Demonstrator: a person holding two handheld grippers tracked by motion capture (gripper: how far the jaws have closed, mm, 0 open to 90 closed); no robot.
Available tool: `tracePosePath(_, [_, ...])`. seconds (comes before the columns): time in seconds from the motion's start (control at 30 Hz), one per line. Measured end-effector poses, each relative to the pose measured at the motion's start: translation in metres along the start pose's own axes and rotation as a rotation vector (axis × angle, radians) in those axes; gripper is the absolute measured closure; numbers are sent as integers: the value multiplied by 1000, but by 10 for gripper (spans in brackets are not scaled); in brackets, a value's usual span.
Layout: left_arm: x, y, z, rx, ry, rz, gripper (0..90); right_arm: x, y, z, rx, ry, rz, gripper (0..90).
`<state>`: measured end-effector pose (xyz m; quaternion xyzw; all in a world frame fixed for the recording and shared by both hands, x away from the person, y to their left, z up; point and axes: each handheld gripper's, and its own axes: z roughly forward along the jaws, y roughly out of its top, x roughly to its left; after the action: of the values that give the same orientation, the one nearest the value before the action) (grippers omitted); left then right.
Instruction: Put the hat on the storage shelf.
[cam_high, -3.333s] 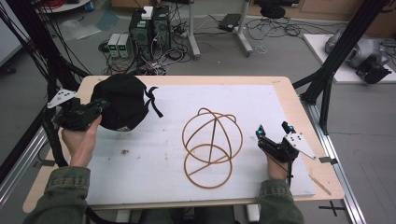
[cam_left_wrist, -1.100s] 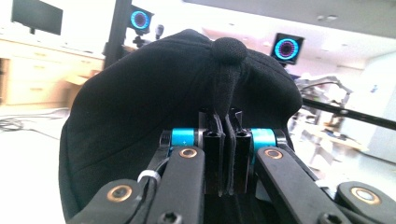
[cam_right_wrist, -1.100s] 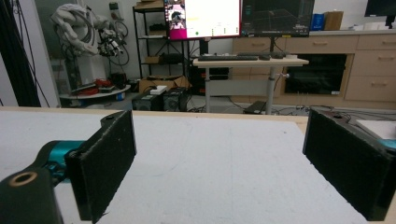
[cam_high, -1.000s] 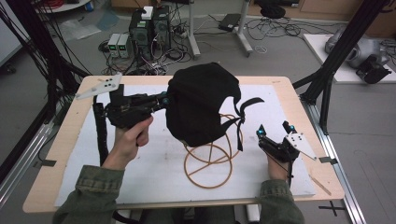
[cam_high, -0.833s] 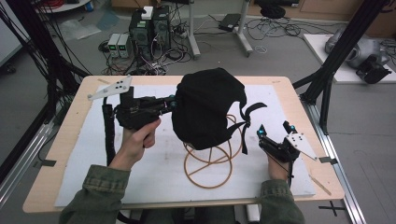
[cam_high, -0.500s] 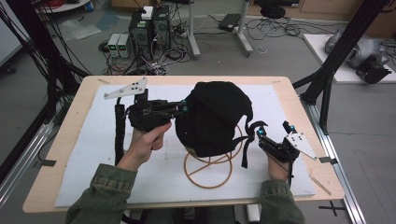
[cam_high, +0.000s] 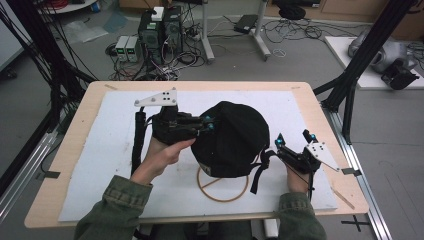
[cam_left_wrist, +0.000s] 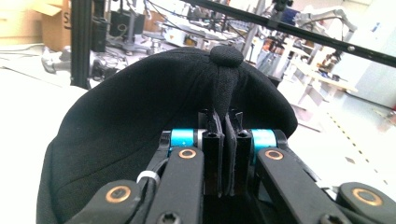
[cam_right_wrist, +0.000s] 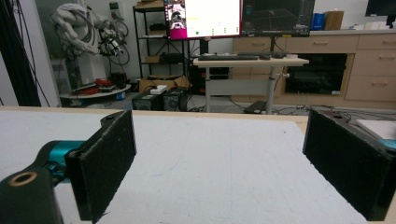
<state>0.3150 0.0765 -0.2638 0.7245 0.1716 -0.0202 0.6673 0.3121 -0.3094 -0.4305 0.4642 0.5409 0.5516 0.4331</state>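
A black cap (cam_high: 235, 140) sits over the top of a wooden ring stand (cam_high: 222, 187), whose bottom ring shows below the cap. My left gripper (cam_high: 209, 123) comes in from the left and is shut on a fold of the cap's cloth. In the left gripper view the jaws (cam_left_wrist: 226, 123) pinch that fold just below the cap's top button (cam_left_wrist: 226, 55). A black strap (cam_high: 259, 172) hangs from the cap's right side. My right gripper (cam_high: 293, 137) rests on the table right of the cap, open, with nothing between its pads (cam_right_wrist: 105, 158).
A white mat (cam_high: 120, 115) covers the wooden table (cam_high: 75, 150). Black frame posts (cam_high: 350, 85) stand beside the table's right edge. Computers and cables (cam_high: 160, 30) lie on the floor beyond the far edge.
My left gripper has carried the cap from the table's left side rightward and lowered it onto the ring stand. The right gripper has stayed where it was.
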Motion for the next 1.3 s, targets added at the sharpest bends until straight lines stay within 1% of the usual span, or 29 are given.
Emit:
tracePosePath(0.07, [-1,0,1,4,-2,-1,866,0,0,0,-2,0,4,88])
tracePosePath(0.13, [1,0,0,17,11,-19,864,0,0,0,-6,-5,5,88])
tracePosePath(0.2, [2,0,0,22,13,-20,860,0,0,-1,-7,-4,5,88])
tracePosePath(0.33, [1,0,2,23,4,-16,804,0,0,-1,-6,-5,4,88])
tracePosePath(0.4, [1,-1,3,20,-5,-16,743,0,0,-1,-6,-7,-1,88])
tracePosePath(0.43, [1,-1,4,22,-9,-17,743,0,0,-1,-6,-7,-1,88])
tracePosePath(0.47, [2,-2,5,24,-10,-24,695,0,1,-1,-6,-6,-3,88])
tracePosePath(0.5, [2,-2,5,29,-9,-28,695,0,1,-1,-6,-6,-3,88])
tracePosePath(0.53, [3,-4,6,36,-3,-32,594,0,1,-1,-5,-6,-3,88])
tracePosePath(0.57, [4,-5,7,43,0,-40,556,0,1,-1,-5,-6,-2,88])
tracePosePath(0.6, [5,-7,7,45,11,-50,520,0,1,-1,-5,-5,-3,88])
tracePosePath(0.63, [5,-7,7,45,11,-50,475,0,1,-1,-5,-5,-4,88])
tracePosePath(0.67, [6,-8,7,41,15,-54,475,0,1,-1,-5,-5,-4,88])
tracePosePath(0.7, [6,-8,5,31,27,-49,427,0,1,-1,-5,-6,-4,88])
tracePosePath(0.73, [6,-8,5,31,27,-49,385,0,1,-1,-4,-5,-4,88])
tracePosePath(0.77, [6,-8,4,22,34,-48,385,0,1,-1,-4,-5,-4,88])
tracePosePath(0.8, [6,-8,2,3,45,-45,322,0,1,-1,-5,-5,-2,88])
tracePosePath(0.83, [6,-8,1,2,59,-36,289,0,1,-1,-6,-5,-2,88])
tracePosePath(0.87, [6,-8,1,2,59,-36,257,0,1,-1,-5,-5,-1,88])
tracePosePath(0.9, [5,-8,-1,-3,78,-26,257,0,1,-1,-5,-5,-1,88])
tracePosePath(0.93, [5,-9,-2,-6,87,-16,196,0,1,-1,-6,-4,2,88])
tracePosePath(1.03, [4,-10,-8,-5,101,-6,180,0,1,-1,-5,-6,4,88])
tracePosePath(1.07, [4,-12,-12,0,121,4,178,0,1,-1,-6,-5,6,88])
tracePosePath(1.17, [5,-16,-19,8,162,15,178,1,1,-1,-6,-4,2,88])
tracePosePath(1.23, [6,-20,-25,2,188,14,179,1,0,-1,-4,-1,3,88])
tracePosePath(1.27, [6,-20,-25,2,188,14,179,1,0,-1,-4,-1,3,88])
tracePosePath(1.3, [7,-21,-28,0,198,18,179,1,0,-1,-2,-1,-2,88])
